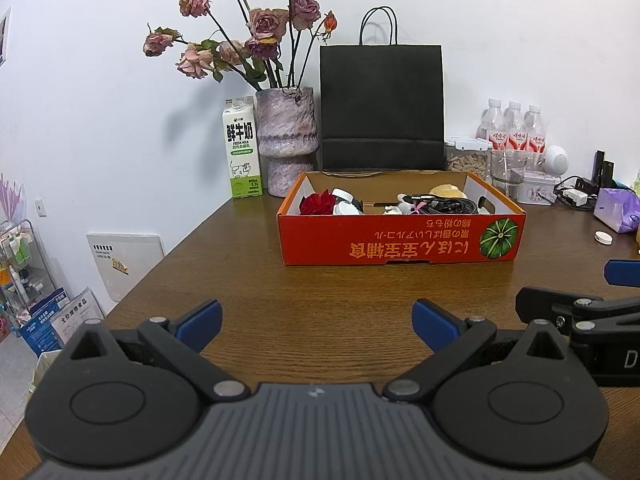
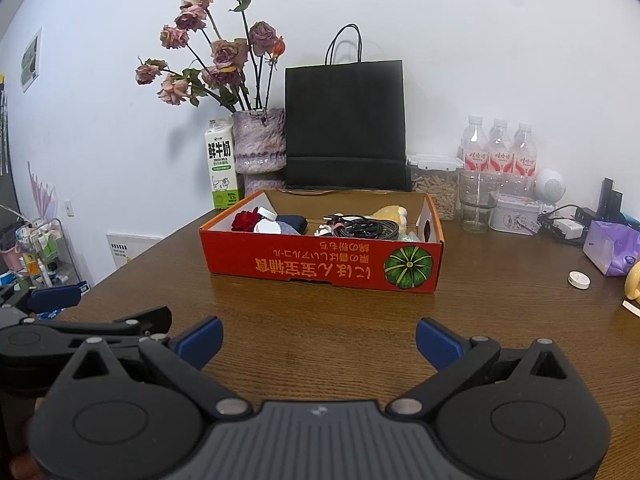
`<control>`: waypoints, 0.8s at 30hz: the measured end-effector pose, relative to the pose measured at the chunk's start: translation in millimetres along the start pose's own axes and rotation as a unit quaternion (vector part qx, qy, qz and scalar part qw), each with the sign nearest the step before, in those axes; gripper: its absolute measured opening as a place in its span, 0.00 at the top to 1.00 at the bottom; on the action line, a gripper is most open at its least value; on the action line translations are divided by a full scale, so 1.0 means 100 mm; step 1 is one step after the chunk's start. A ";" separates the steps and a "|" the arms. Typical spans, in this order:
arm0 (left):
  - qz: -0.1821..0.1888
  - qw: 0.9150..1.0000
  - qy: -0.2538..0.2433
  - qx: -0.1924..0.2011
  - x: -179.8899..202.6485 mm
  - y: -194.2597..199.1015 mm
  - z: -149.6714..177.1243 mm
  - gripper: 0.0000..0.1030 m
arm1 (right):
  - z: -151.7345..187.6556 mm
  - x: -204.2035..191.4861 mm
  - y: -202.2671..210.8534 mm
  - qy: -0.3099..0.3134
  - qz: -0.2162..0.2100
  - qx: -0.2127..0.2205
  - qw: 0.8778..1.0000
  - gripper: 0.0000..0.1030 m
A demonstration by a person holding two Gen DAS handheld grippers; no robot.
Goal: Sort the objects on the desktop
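Note:
A red cardboard box [image 1: 400, 240] [image 2: 320, 260] sits mid-table. It holds a red rose [image 1: 316, 204] [image 2: 245, 220], white bottle caps [image 1: 346, 202] [image 2: 266, 222], a coil of black cable [image 1: 452, 205] [image 2: 368, 228] and a yellow soft item [image 1: 448, 191] [image 2: 390, 213]. My left gripper [image 1: 316, 324] is open and empty above the near table. My right gripper [image 2: 318, 340] is open and empty, level with it. Each shows at the other view's edge: the right gripper's fingers [image 1: 560, 304] and the left gripper's fingers [image 2: 56, 298].
Behind the box stand a milk carton [image 1: 242, 148], a vase of dried roses [image 1: 286, 140], a black paper bag [image 1: 382, 108], water bottles [image 1: 514, 128], a glass [image 2: 478, 202], a tin [image 2: 514, 214]. A white disc [image 2: 579, 280] and purple tissue pack [image 2: 610, 246] lie right.

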State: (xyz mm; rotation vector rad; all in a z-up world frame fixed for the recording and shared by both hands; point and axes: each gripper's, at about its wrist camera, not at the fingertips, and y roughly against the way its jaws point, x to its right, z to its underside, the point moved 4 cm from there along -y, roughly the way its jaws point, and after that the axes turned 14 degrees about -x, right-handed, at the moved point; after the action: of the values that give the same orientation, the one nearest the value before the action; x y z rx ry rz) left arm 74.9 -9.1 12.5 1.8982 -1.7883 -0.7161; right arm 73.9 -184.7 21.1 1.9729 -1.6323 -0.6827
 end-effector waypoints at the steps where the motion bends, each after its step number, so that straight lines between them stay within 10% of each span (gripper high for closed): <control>1: 0.000 1.000 0.000 0.000 0.00 0.00 0.00 0.00 | 0.00 0.00 0.00 0.000 -0.001 0.000 1.000 0.00; 24: 0.000 1.000 0.002 -0.004 -0.02 -0.01 0.02 0.00 | 0.02 0.01 -0.01 -0.001 0.001 -0.003 1.000 0.00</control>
State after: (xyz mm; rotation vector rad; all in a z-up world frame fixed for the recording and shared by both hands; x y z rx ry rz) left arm 74.3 -7.4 10.4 1.8927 -1.7811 -0.7178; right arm 73.7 -185.5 18.6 1.9666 -1.6302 -0.6889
